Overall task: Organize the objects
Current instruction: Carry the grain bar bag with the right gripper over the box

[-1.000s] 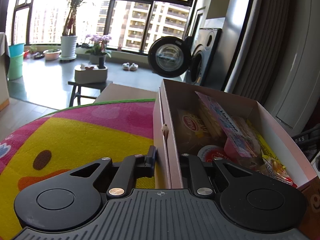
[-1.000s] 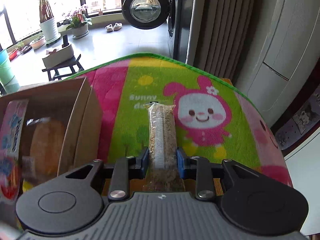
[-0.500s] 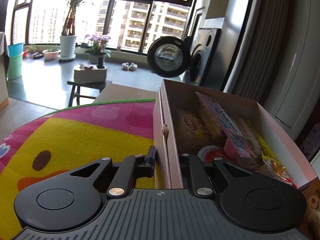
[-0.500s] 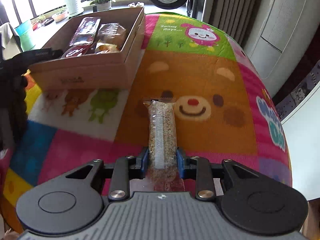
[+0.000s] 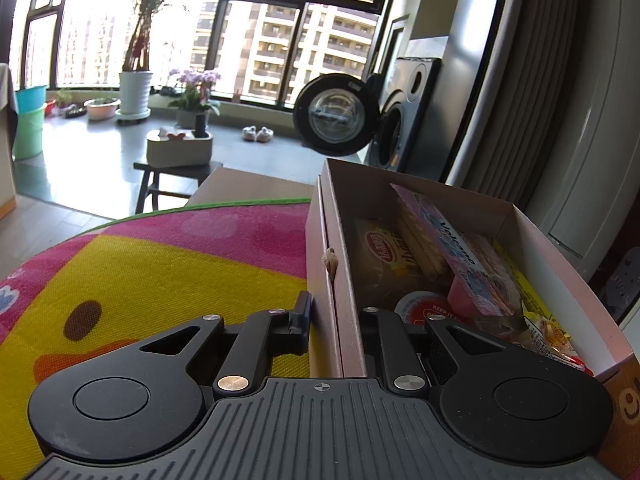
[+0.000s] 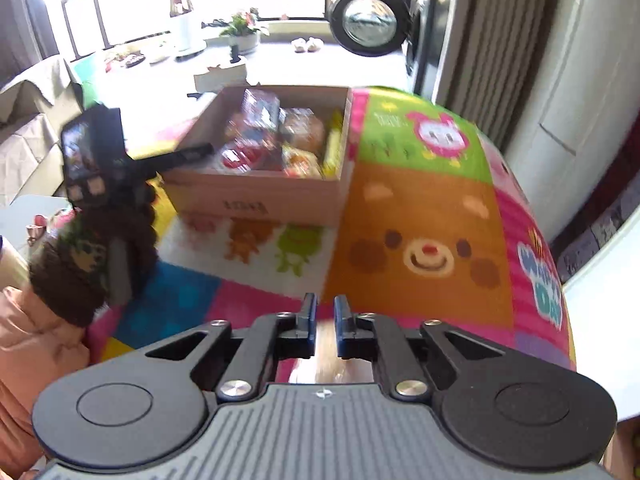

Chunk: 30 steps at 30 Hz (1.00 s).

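A cardboard box (image 5: 540,240) of snacks stands on the colourful play mat (image 5: 160,272). Inside lie a pink packet (image 5: 460,256), a bread packet (image 5: 384,256) and a red-lidded cup (image 5: 424,308). My left gripper (image 5: 338,312) is shut on the box's left wall, one finger outside and one inside. In the right wrist view the same box (image 6: 256,200) sits farther off, with the left gripper (image 6: 96,152) at its left side. My right gripper (image 6: 324,312) hovers over the mat (image 6: 420,240), fingers drawn almost together, and no bar shows between them. A blurred pale patch lies below the fingers.
A person's fuzzy brown sleeve (image 6: 80,272) holds the left gripper. An open washing machine door (image 5: 334,120) and a stool carrying a white planter (image 5: 178,152) stand beyond the mat. Grey curtains and a white cabinet (image 6: 580,100) line the right side.
The granola bar that my right gripper held is gone from its fingers, which now stand closer together. The right view now faces the box from farther back. The left gripper has not moved.
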Each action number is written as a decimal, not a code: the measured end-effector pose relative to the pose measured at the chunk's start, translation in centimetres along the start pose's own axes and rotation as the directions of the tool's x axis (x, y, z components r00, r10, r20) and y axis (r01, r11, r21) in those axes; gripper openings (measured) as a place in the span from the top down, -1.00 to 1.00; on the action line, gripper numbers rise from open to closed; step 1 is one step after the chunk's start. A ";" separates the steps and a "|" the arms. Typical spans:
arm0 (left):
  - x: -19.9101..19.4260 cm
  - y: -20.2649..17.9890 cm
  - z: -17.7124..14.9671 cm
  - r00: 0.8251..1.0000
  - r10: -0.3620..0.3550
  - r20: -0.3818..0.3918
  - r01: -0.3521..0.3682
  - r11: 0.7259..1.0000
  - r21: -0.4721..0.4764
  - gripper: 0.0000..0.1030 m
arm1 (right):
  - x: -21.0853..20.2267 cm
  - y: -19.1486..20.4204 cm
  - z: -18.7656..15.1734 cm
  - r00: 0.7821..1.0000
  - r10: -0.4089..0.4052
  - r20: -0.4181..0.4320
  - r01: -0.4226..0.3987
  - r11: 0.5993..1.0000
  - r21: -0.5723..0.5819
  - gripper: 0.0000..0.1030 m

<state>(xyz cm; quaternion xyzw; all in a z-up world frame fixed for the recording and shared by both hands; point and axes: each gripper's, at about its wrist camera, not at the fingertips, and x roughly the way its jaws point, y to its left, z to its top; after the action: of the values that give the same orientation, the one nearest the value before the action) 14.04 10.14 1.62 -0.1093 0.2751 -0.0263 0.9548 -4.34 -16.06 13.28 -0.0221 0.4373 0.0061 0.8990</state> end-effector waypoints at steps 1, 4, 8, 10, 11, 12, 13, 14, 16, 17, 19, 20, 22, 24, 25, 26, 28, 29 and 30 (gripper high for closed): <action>0.0 0.0 0.0 1.000 -0.003 -0.001 0.003 1.000 -0.003 0.69 | -0.3 0.7 0.5 1.000 -0.023 0.019 0.023 0.999 -0.036 0.83; 0.1 0.1 0.1 1.000 -0.011 -0.004 0.011 1.000 -0.010 0.69 | 0.1 2.1 1.2 1.000 -0.028 0.005 0.028 0.995 -0.093 0.81; 0.2 0.2 0.2 1.000 -0.016 -0.009 0.016 1.000 -0.016 0.68 | 2.2 2.7 -0.4 0.996 -0.029 -0.090 0.020 0.994 -0.104 0.28; 0.2 0.2 0.2 1.000 -0.016 -0.010 0.016 1.000 -0.016 0.68 | 3.4 2.5 -1.6 0.991 -0.030 -0.129 0.019 0.997 -0.081 -0.20; 0.2 0.2 0.2 1.000 -0.016 -0.009 0.016 1.000 -0.016 0.68 | 4.1 2.4 -2.0 0.988 -0.030 -0.154 0.019 0.997 -0.072 -0.20; 0.2 0.2 0.2 1.000 -0.015 -0.009 0.015 1.000 -0.016 0.68 | 4.8 2.3 -2.4 0.984 -0.030 -0.178 0.020 0.998 -0.060 -0.20; 0.3 0.2 0.2 1.000 -0.015 -0.009 0.015 1.000 -0.016 0.68 | 5.5 2.1 -2.8 0.980 -0.022 -0.198 0.013 0.999 -0.044 -0.20; 0.2 0.2 0.2 1.000 -0.016 -0.009 0.015 1.000 -0.016 0.68 | 6.2 2.0 -3.1 0.976 -0.005 -0.218 -0.001 1.000 -0.026 -0.19; 0.2 0.2 0.2 1.000 -0.016 -0.009 0.015 1.000 -0.016 0.68 | 7.3 2.1 -3.8 0.968 0.007 -0.250 -0.011 1.000 -0.014 -0.11; 0.2 0.2 0.2 1.000 -0.016 -0.009 0.015 1.000 -0.016 0.68 | 7.4 2.4 -4.0 0.969 -0.009 -0.247 0.001 0.999 -0.033 -0.11; 0.2 0.2 0.1 1.000 -0.016 -0.009 0.015 1.000 -0.016 0.68 | 7.3 2.9 -4.1 0.971 -0.023 -0.238 0.008 0.998 -0.064 0.03; 0.2 0.2 0.1 1.000 -0.016 -0.009 0.015 1.000 -0.016 0.68 | 7.1 3.0 -4.0 0.972 -0.026 -0.233 0.009 0.997 -0.073 0.28; 0.2 0.2 0.1 1.000 -0.016 -0.009 0.015 1.000 -0.016 0.68 | 6.6 3.2 -3.6 0.973 -0.001 -0.232 -0.017 0.997 -0.075 0.51; 0.2 0.2 0.1 1.000 -0.016 -0.009 0.016 1.000 -0.016 0.68 | 6.0 3.6 -3.3 0.975 0.012 -0.221 -0.032 0.996 -0.083 0.52; 0.2 0.2 0.1 1.000 -0.016 -0.009 0.016 1.000 -0.016 0.68 | 5.8 4.0 -3.2 0.977 0.006 -0.212 -0.029 0.994 -0.104 0.52; 0.3 0.2 0.2 1.000 -0.016 -0.009 0.016 1.000 -0.017 0.68 | 5.6 4.3 -3.2 0.979 -0.001 -0.202 -0.023 0.993 -0.118 0.53; 0.2 0.2 0.1 1.000 -0.016 -0.009 0.016 1.000 -0.016 0.68 | 5.4 4.6 -2.9 0.980 -0.002 -0.199 -0.023 0.992 -0.121 0.53; 0.2 0.2 0.1 1.000 -0.016 -0.009 0.015 1.000 -0.016 0.68 | 5.2 4.6 -2.6 0.981 -0.001 -0.194 -0.021 0.993 -0.114 0.53; 0.2 0.2 0.1 1.000 -0.016 -0.009 0.015 1.000 -0.016 0.68 | 4.9 4.6 -2.2 0.983 -0.003 -0.182 -0.016 0.994 -0.107 0.54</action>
<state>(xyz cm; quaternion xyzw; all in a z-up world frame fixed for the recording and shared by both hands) 14.31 10.35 1.54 -0.1190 0.2788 -0.0320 0.9524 -3.19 -11.65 7.87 -0.0697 0.5168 0.0306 0.8527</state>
